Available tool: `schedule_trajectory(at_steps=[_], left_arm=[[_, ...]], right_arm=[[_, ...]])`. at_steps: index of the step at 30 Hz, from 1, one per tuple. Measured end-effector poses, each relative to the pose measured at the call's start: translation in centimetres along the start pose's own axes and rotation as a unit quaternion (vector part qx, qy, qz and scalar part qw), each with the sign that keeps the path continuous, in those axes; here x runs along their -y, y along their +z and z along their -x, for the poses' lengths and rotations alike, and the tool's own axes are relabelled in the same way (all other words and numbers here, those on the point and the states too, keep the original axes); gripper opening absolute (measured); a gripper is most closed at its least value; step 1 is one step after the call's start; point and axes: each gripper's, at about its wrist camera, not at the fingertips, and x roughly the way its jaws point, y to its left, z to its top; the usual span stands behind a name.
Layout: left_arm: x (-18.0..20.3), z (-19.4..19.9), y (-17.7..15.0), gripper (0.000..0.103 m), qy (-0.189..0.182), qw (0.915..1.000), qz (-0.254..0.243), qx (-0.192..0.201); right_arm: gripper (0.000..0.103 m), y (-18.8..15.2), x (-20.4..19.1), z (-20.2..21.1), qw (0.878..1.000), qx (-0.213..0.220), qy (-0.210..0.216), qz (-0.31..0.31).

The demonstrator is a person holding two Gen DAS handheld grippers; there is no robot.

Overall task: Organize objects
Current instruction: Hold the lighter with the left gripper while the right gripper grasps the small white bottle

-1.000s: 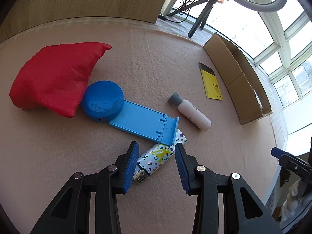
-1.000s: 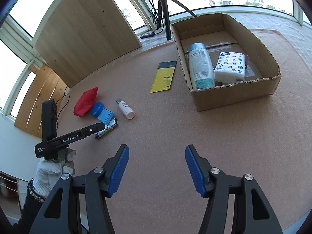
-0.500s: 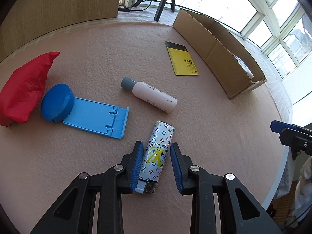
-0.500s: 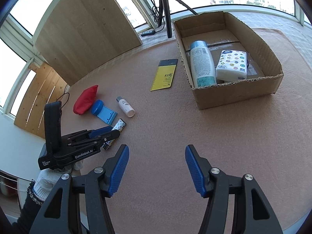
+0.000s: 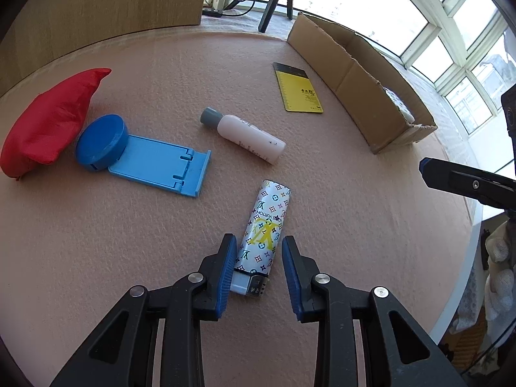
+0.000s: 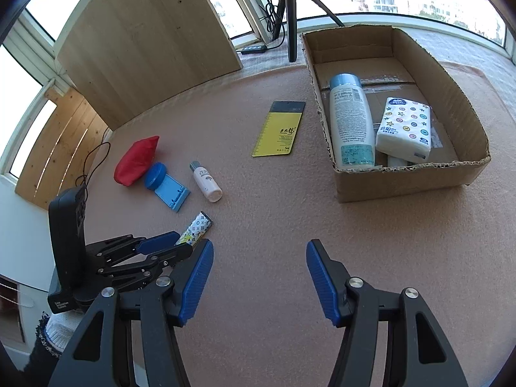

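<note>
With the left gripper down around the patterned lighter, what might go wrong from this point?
The left gripper has just been closing its jaws around the patterned lighter, yet a gap shows on the right side while the left pad touches. It straddles only the lighter's metal end, so the long body may pivot or slip out when lifted. The lighter also lies skewed to the jaws, so further closing might push it sideways across the felt instead of clamping it.

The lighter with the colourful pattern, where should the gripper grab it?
Grip the lighter across its long flat sides near the metal end, coming down from above. It lies flat on the mat, slim enough for the jaws. The left gripper already straddles it there; its jaws have just been closing.
</note>
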Motion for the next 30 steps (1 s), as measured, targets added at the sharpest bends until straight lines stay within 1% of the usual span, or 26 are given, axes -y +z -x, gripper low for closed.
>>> schedule_trajectory(at_steps=[2, 6, 14, 19, 22, 29, 30], left_arm=[[-0.1, 0.0, -0.3, 0.031, 0.002, 1.0, 0.002, 0.0], [-0.3, 0.2, -0.6, 0.031, -0.001, 0.9999, 0.014, 0.003], [-0.6, 0.5, -1.2, 0.031, -0.006, 0.9994, 0.034, 0.007], [-1.2, 1.1, -1.9, 0.032, -0.012, 0.9985, 0.053, 0.01], [-1.5, 1.5, -2.3, 0.032, -0.011, 0.9981, 0.059, 0.014], [-1.7, 2.3, -2.4, 0.032, -0.008, 0.9975, 0.067, 0.022], [-1.7, 2.3, -2.4, 0.032, -0.007, 0.9976, 0.066, 0.022]], right_arm=[[0.056, 0.8, -0.5, -0.7, 1.0, -0.002, -0.004, 0.012], [0.056, 2.4, -1.8, -2.2, 0.999, -0.011, 0.002, 0.034], [0.056, 4.3, -5.3, -5.9, 0.996, -0.035, 0.0, 0.088], [0.056, 5.2, -6.3, -8.2, 0.995, -0.047, -0.001, 0.092], [0.056, 5.8, -6.8, -9.4, 0.993, -0.05, -0.015, 0.101], [0.056, 6.7, -7.8, -11.8, 0.99, -0.067, -0.032, 0.12], [0.054, 6.7, -7.9, -12.0, 0.99, -0.068, -0.033, 0.123]])
